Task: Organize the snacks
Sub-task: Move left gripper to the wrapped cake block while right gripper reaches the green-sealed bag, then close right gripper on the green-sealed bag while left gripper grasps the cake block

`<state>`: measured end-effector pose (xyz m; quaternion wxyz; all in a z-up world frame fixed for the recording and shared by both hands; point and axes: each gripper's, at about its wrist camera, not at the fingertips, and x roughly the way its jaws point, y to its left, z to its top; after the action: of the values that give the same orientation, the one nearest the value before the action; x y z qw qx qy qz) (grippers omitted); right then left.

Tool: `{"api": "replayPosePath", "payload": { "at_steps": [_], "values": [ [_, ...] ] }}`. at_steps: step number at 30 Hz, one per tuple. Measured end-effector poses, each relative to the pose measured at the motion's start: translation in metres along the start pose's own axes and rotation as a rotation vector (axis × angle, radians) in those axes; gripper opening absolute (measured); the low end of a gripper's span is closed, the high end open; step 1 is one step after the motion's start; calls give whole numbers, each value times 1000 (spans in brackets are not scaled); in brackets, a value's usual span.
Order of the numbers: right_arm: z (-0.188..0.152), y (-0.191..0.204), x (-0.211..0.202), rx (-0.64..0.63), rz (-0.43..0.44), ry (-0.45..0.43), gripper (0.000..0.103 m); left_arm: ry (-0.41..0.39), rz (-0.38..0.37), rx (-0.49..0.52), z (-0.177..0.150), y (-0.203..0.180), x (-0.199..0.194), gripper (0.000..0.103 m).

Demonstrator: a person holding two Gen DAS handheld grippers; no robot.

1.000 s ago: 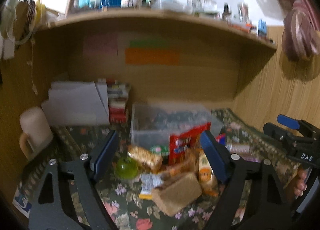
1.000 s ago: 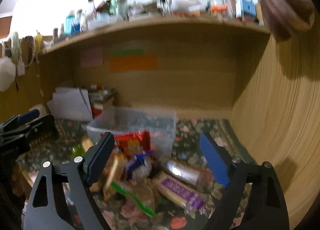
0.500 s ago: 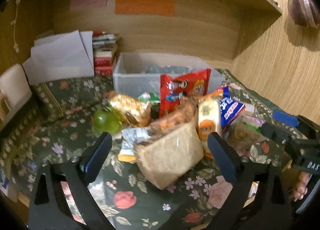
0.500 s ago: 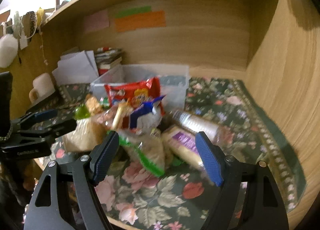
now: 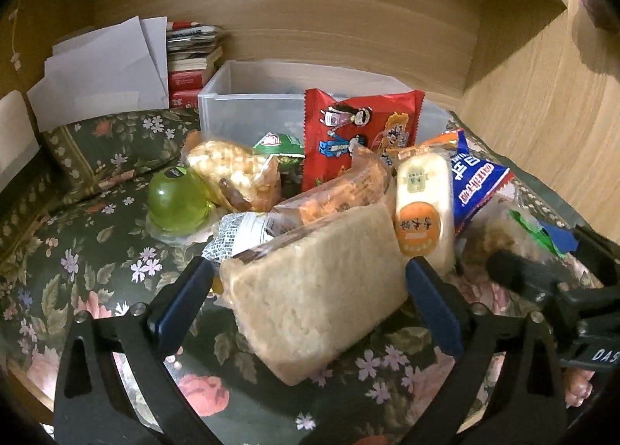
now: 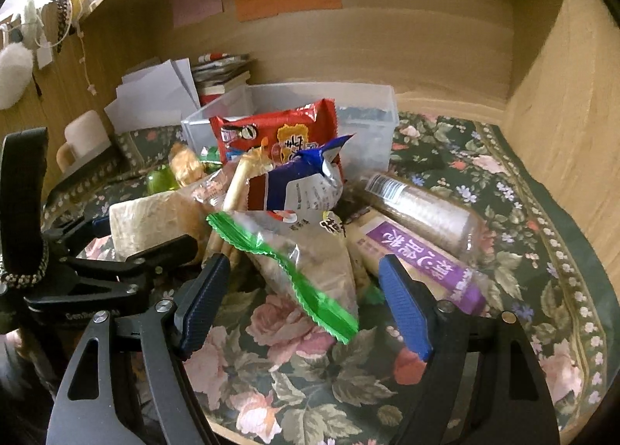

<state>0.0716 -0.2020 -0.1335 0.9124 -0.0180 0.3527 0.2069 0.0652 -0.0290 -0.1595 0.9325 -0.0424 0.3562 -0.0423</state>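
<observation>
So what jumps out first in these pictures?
A jumbled heap of snack packets on the flowered cloth, a red cartoon packet standing tallest before a clear plastic bin. Nearest, a pale crumbly block lies between the open left gripper, with a green jelly cup beside the heap.

My left tool (image 5: 306, 297) has two black arms with triangular cut-outs, silver screws at the joints and flat blue pads (image 5: 436, 309) with a fine ribbed face. My right tool (image 6: 306, 301) is built the same: black frame, silver screws, blue pads (image 6: 403, 309). White lettering runs along each tool's black side. A black strap with a speckled braided cord (image 6: 27, 274) hangs by my left tool.
</observation>
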Motion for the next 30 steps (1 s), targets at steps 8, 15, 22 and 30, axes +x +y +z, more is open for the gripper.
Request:
{"api": "replayPosePath", "payload": {
  "at_steps": [8,15,22,30],
  "values": [
    [0,-1,13,2,-22,14,52,-22,-16,1,1,5,-4,86],
    [-1,-4,5,11,-29,-1,43,-59,-46,54,4,0,-23,59],
    [1,-8,-12,24,-40,-37,41,-65,-74,71,5,0,-30,49],
    [4,-12,-23,32,-53,-61,41,10,-139,71,-3,-6,-16,48]
  ]
}}
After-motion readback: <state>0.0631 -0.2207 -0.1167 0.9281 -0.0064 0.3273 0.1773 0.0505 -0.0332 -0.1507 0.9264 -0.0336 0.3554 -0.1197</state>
